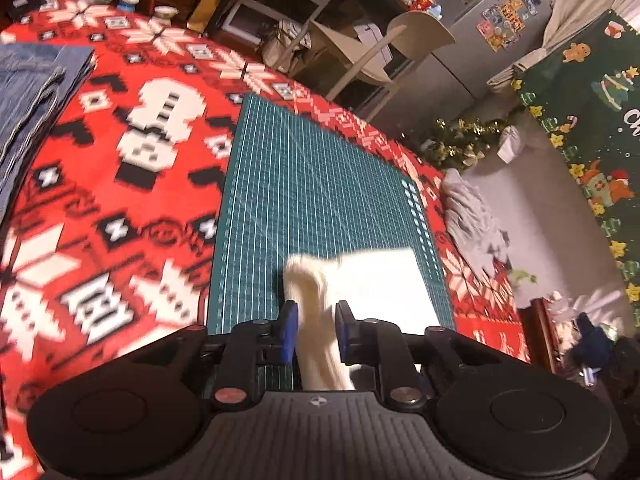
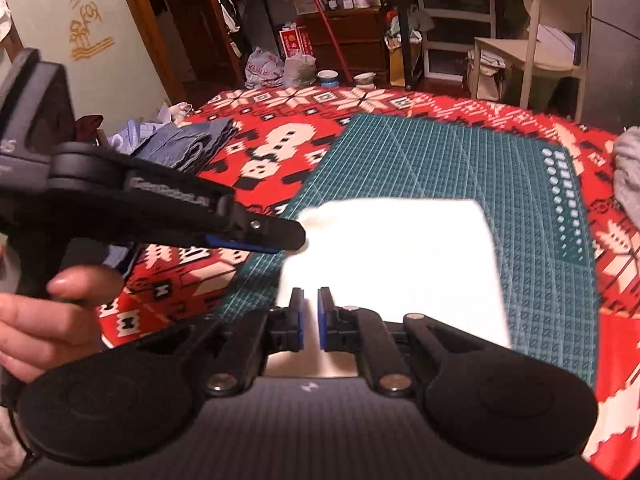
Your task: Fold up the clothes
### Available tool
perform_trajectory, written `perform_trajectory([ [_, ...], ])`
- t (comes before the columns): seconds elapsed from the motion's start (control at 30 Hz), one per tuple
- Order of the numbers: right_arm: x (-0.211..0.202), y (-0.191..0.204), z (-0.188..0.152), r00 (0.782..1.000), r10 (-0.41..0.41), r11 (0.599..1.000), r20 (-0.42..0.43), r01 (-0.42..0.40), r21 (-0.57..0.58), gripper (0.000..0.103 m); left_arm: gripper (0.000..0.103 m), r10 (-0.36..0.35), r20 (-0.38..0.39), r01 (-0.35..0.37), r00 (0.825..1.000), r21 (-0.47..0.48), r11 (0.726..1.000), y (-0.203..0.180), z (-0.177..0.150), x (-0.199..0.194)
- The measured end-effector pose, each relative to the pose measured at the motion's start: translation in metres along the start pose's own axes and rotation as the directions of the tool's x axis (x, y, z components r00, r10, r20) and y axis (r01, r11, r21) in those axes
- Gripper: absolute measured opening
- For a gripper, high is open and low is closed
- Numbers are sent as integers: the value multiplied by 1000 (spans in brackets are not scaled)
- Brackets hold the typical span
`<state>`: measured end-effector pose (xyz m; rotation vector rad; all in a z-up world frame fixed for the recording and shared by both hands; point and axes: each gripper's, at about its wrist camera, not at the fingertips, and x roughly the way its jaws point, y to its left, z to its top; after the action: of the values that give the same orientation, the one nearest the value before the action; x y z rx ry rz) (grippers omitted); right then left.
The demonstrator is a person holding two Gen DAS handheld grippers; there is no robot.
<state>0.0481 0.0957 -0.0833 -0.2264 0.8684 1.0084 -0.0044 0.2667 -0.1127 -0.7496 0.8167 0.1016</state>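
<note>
A white cloth (image 1: 380, 280) lies folded into a rectangle on the green cutting mat (image 1: 312, 184). My left gripper (image 1: 318, 320) is shut on a bunched, lifted corner of it. In the right wrist view the white cloth (image 2: 400, 260) spreads over the mat (image 2: 440, 152), and the left gripper (image 2: 294, 240) pinches its far-left corner from the side. My right gripper (image 2: 311, 308) sits at the cloth's near-left edge. Its jaws are almost together, with cloth in the narrow gap. A hand (image 2: 40, 320) holds the left gripper's handle.
Folded blue jeans (image 1: 28, 92) (image 2: 188, 148) lie at the left on the red patterned tablecloth (image 1: 120, 208). A grey garment (image 1: 472, 220) (image 2: 628, 168) is heaped at the table's right edge. A cream chair (image 2: 548, 32) and cluttered shelves stand beyond the table.
</note>
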Motion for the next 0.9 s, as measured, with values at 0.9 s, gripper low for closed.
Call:
perform_trajectory([
  [0.9,-49,-38,-18,1000,3,988,11,-4,152,12,6,-45,-9,45,999,69,997,-23,-49,-14],
])
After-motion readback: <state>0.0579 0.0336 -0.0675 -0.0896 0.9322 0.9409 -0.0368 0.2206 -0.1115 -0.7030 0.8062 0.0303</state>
